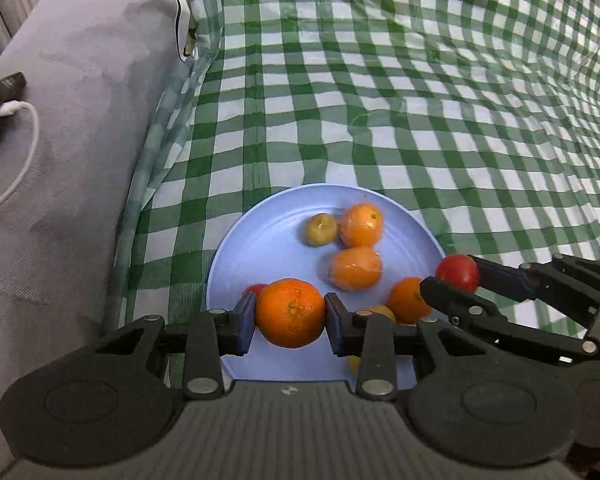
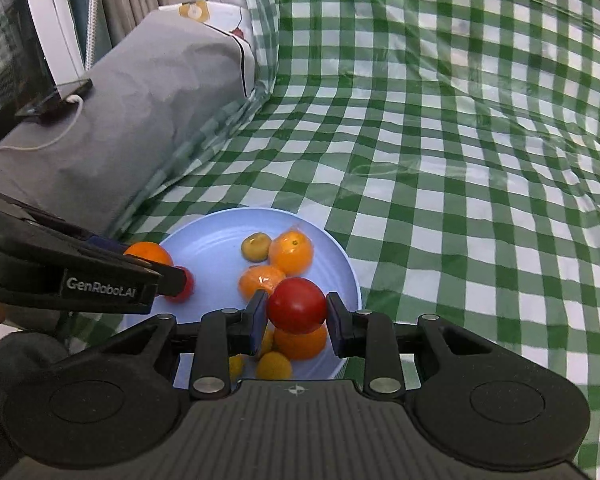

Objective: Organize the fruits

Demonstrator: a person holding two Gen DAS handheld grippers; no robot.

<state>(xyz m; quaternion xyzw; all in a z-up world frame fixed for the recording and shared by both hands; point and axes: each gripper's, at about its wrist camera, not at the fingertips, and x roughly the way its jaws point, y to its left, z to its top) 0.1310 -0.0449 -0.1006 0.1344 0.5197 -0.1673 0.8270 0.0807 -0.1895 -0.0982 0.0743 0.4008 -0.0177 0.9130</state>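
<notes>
up close in the left wrist view, the left gripper (image 1: 290, 314) is clamped on a round, dimpled orange fruit (image 1: 290, 313), its blue pads pressed to either side, held over the near part of a pale blue round plate (image 1: 260, 248) lying on a green-and-white checked plastic cloth (image 1: 420, 100). on the plate sit two glossy oranges wrapped in clear film (image 1: 358, 248), touching each other, with a small yellow-green fruit (image 1: 320, 229) just beside the farther one. at the right, the right gripper (image 1: 456, 274) pinches a smooth red tomato-like fruit (image 1: 458, 272) near the plate's rim. a grey fabric cushion (image 1: 72, 140) borders the cloth on the left. in the right wrist view, the right gripper (image 2: 297, 312) grips that shiny red fruit (image 2: 297, 305) above the plate (image 2: 204, 248), over another orange and small yellow fruits (image 2: 274, 365). the left gripper (image 2: 156, 268) enters from the left, holding its orange (image 2: 148, 253) over the plate's left edge.
</notes>
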